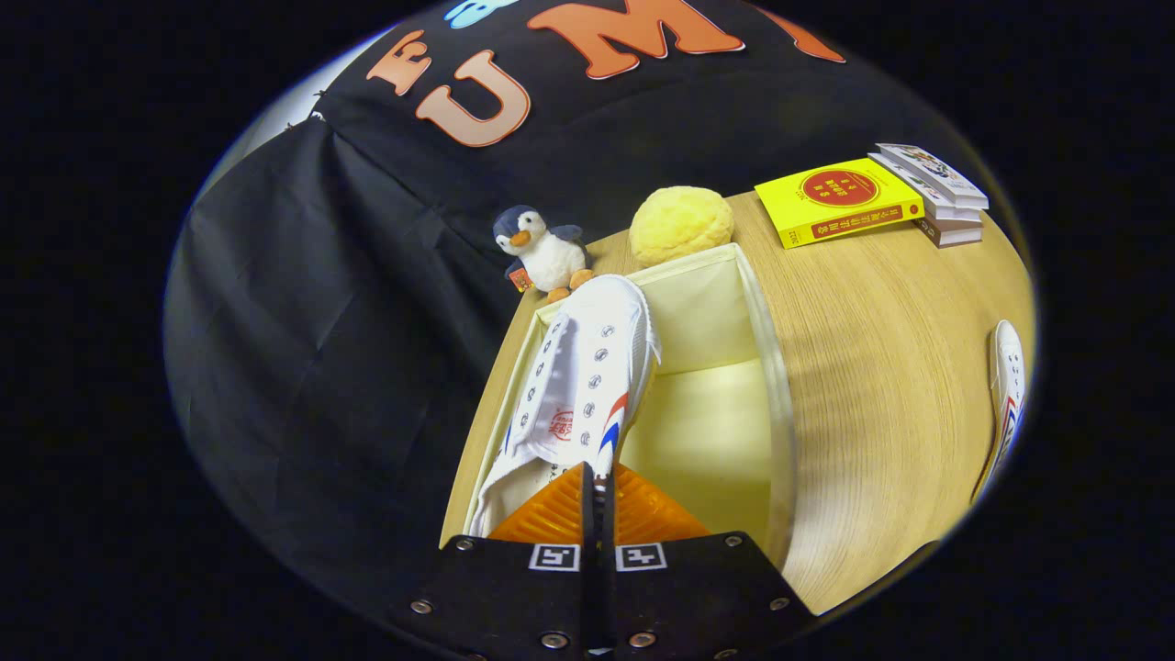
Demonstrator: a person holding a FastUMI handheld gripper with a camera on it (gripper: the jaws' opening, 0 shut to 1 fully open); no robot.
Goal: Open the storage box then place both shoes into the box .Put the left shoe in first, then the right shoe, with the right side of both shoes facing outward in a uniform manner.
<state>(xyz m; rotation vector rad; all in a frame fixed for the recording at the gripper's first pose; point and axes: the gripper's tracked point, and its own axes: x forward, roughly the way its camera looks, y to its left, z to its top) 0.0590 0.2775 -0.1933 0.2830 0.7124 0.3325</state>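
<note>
A white canvas shoe (578,386) with red and blue stripes on its side hangs toe-away over the left part of the open pale yellow storage box (769,386). My gripper (598,482) is shut on the shoe's rear upper edge, whose thin wall is pinched between both fingers. Whether the shoe rests on the box floor is hidden by its own body. The box's right half shows a bare floor. A second white shoe (1007,395) lies on the wooden table far to the right of the box.
A penguin plush (542,252) and a round yellow plush (681,225) sit just beyond the box's far wall. A yellow book (840,202) and a small stack of books (936,193) lie at the table's far right. Black cloth hangs along the left.
</note>
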